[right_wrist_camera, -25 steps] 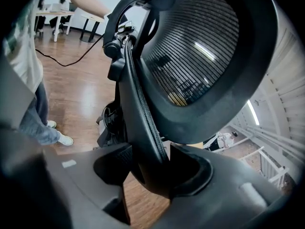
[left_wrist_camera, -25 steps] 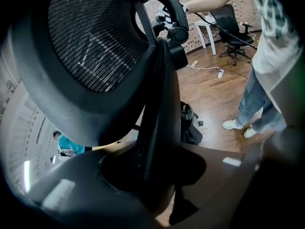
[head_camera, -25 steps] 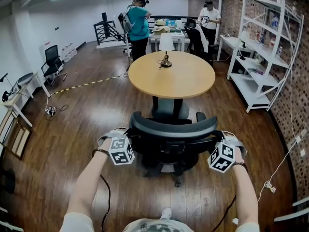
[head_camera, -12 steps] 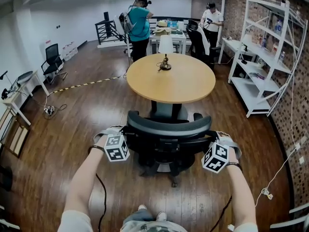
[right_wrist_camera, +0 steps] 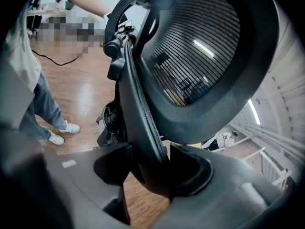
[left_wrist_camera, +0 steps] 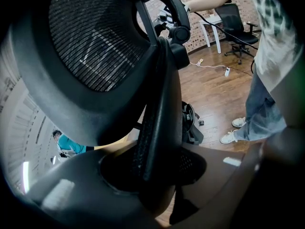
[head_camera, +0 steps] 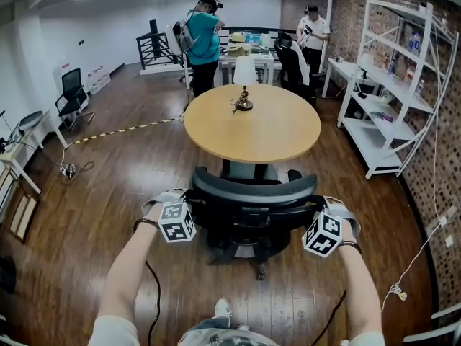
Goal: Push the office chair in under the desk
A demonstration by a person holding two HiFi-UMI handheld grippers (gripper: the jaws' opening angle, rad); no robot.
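— Wood-plank floor (head_camera: 108, 193) runs across the whole room. White shelving (head_camera: 392, 85) stands against a brick wall at the right of the head view. Where is the office chair?

— The office chair (head_camera: 252, 193) sits at lower centre of the head view, with its backrest turned toward me. It is just below the near edge of the round desk (head_camera: 252, 125). The backrest is outside the tabletop. A small lamp (head_camera: 245, 85) stands on the far part of the desk.

— Condition of the left gripper?

— My left gripper (head_camera: 189, 206) is at the left edge of the backrest. In the left gripper view the jaws stand partly apart. The black backrest rim runs between them and the pads are closed against it.

— And the right gripper?

— My right gripper (head_camera: 317, 209) is at the right edge of the backrest. Its jaws stand wider, and they clamp the rim in the same manner.

— Other items?

— Two people (head_camera: 205, 38) stand at upper centre, beyond the desk. A second black chair (head_camera: 72, 92) stands at upper left.
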